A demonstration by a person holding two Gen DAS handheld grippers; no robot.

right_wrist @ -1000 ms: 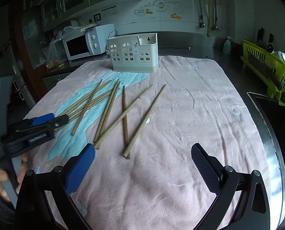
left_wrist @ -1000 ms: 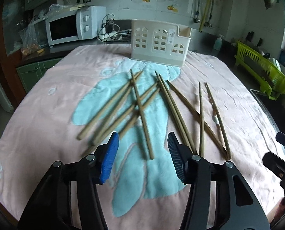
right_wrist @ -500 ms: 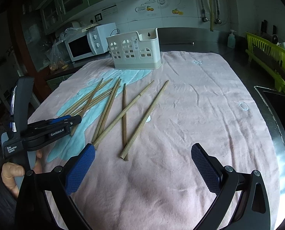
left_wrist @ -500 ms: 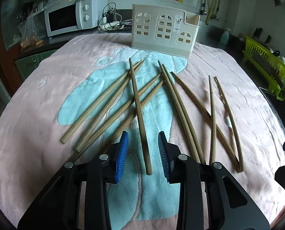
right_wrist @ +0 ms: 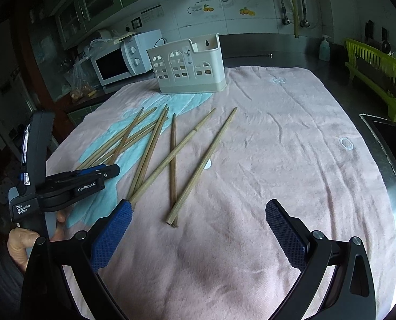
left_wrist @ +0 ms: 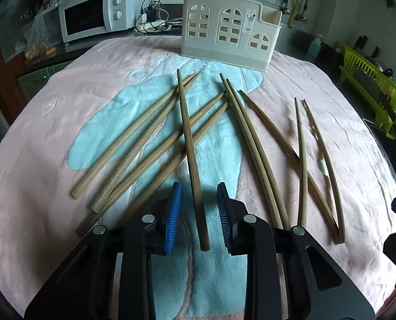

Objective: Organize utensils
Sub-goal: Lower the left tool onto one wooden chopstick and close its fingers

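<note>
The left gripper [left_wrist: 198, 214], black with blue ribbed pads, points down at the pink towel with a pale blue shape [left_wrist: 51, 138] that covers the counter. Its jaws stand narrow and are closing, and the near end of one long, round bamboo chopstick [left_wrist: 191, 157] lies between them with a slim gap on either side, so the pads do not yet press on it. This chopstick runs straight away from the gripper and lies across two others. The remaining bamboo chopsticks [left_wrist: 254, 149] fan out on the towel: four slant off ahead and to the left of the gripper, a close pair lies just to its right, and three more cross one another farther right. Beyond the far tips, directly ahead, stands the cream plastic utensil holder with arched window cut-outs [left_wrist: 230, 32], upright on the towel's far edge.

The right gripper [right_wrist: 199, 226] hovers over bare towel with its jaws spread wide and nothing between them. The nearest chopstick ends lie just ahead of its left pad. In its view the left gripper sits low at the left.
</note>
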